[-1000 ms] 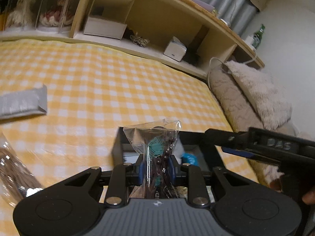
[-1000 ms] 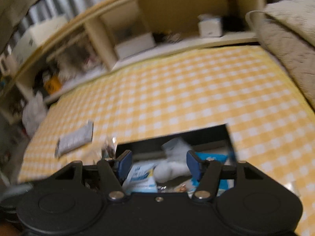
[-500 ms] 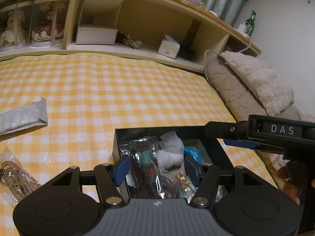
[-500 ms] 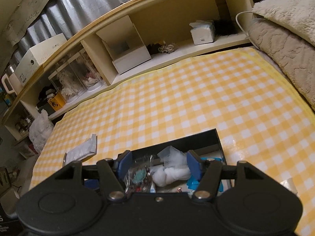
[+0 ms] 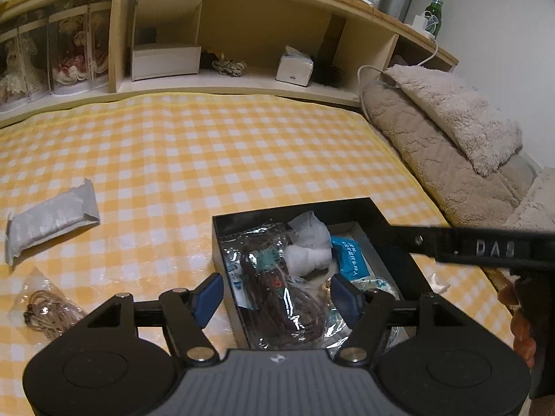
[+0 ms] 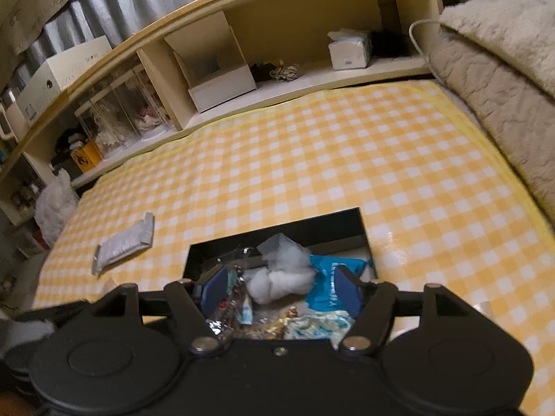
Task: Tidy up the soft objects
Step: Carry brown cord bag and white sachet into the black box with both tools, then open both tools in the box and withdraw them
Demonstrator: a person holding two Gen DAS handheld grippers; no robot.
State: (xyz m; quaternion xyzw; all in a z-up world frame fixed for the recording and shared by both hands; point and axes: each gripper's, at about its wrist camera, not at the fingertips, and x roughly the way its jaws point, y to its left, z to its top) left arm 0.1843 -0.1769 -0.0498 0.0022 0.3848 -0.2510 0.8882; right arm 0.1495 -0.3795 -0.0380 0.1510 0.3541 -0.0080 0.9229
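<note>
Both wrist cameras look forward and down along their own spread fingers, close above the black box (image 5: 392,228) lying just ahead. Each faces the far shelf (image 6: 242,90). Both views share the box and the checked cloth (image 5: 208,159) beyond it.

Yellow-and-white checked tablecloth (image 5: 215,145) covers surface. Behind it, long wooden shelf unit (image 5: 242,7) with open cubbies. White open-lidded cardboard box (image 5: 165,58) in one cubby; coiled beige rope (image 5: 229,66) just beside it; white tissue box (image 5: 295,68) further right. Clear display cases with dolls (image 5: 69,59) at left. Green glass bottle (image 5: 434,14) on shelf top. Beige fluffy blankets (image 5: 461,128) stacked at right edge, white cable (image 5: 367,79) looping onto them.
</note>
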